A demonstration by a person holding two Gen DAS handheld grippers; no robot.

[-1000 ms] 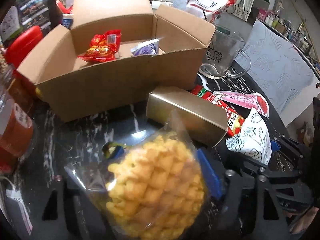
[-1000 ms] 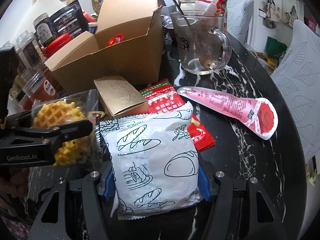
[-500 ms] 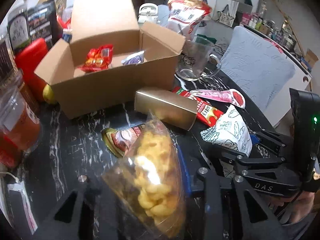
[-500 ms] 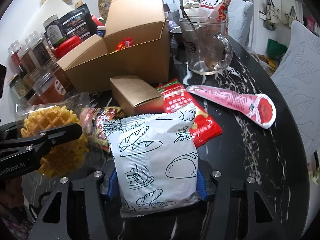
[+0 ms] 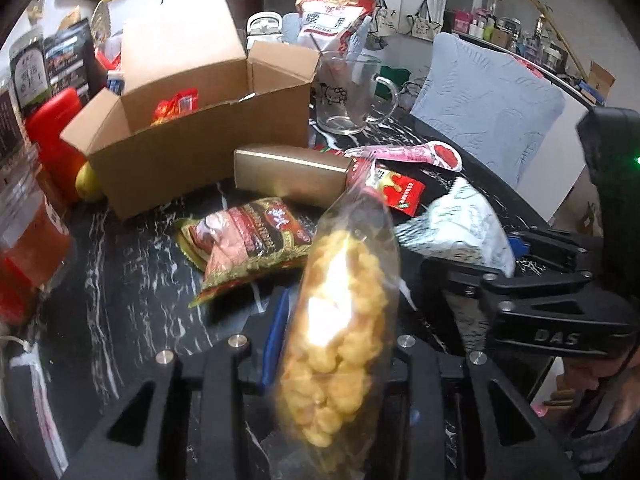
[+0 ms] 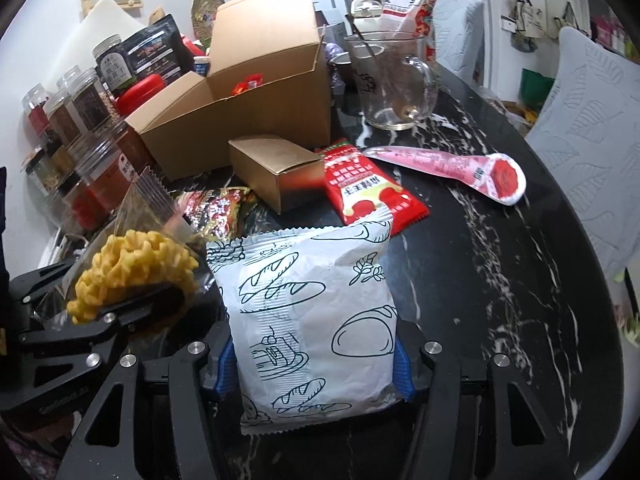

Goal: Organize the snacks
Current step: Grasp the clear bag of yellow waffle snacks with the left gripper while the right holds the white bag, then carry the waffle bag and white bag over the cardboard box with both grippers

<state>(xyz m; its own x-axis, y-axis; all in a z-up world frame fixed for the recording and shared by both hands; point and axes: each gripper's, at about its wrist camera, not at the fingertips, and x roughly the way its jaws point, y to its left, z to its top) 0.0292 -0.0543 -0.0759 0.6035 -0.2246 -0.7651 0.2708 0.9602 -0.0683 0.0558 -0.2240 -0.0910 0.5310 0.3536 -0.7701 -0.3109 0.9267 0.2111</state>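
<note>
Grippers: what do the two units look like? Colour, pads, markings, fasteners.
Both are matte black with triangular cutouts and silver round-head screws. The left gripper and right gripper carry blue ribbed pads on their fingers. The right unit's body reads "DAS" in the left wrist view, with a green light. No cables visible.

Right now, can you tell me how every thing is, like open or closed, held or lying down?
cardboard box: open, a red snack inside
gold box: closed, on the table
glass mug: upright, spoon inside
waffle bag: held by left gripper
white bread bag: held by right gripper
pink pouch: lying flat
</note>
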